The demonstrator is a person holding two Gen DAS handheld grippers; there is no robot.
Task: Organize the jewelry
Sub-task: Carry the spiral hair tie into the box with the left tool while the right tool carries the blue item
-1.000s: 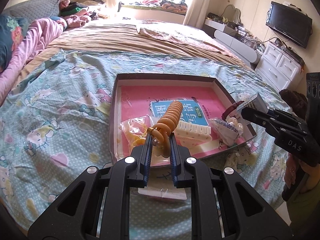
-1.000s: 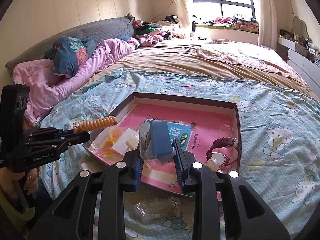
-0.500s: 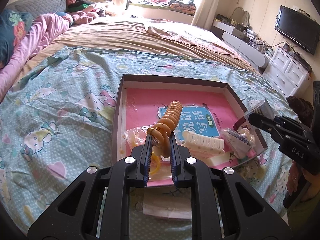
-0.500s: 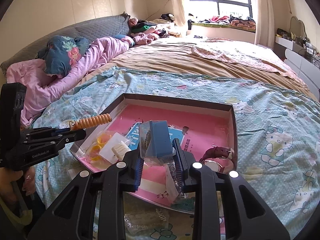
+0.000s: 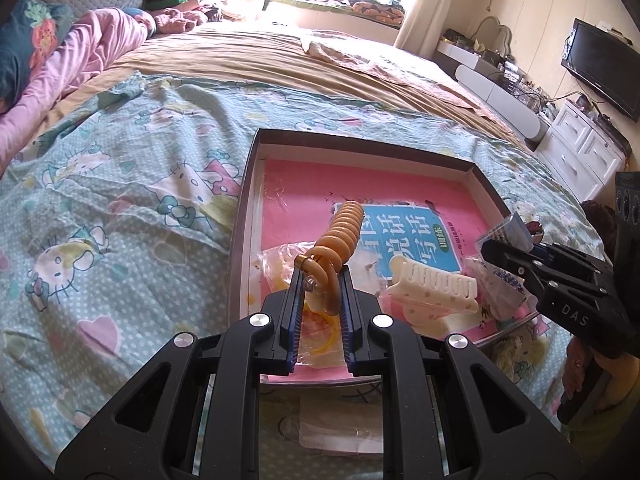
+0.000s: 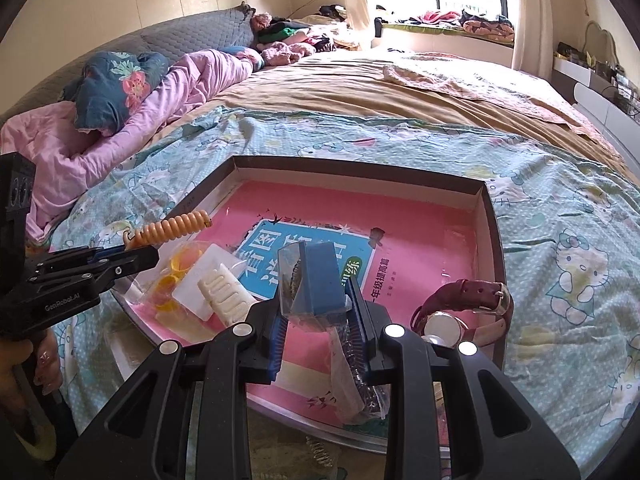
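— Now, the left gripper (image 5: pixel 320 280) clamps an orange coil tie (image 5: pixel 340 236) above the tray (image 5: pixel 360 142).
— Right gripper (image 6: pixel 320 304) pinches a blue-carded packet (image 6: pixel 316 280), maybe beads; lower both before releasing.

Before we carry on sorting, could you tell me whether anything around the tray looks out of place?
Yes: two clear packets lie on the bedspread outside the tray, one below the left gripper, another below the right gripper, at the tray's near edge.
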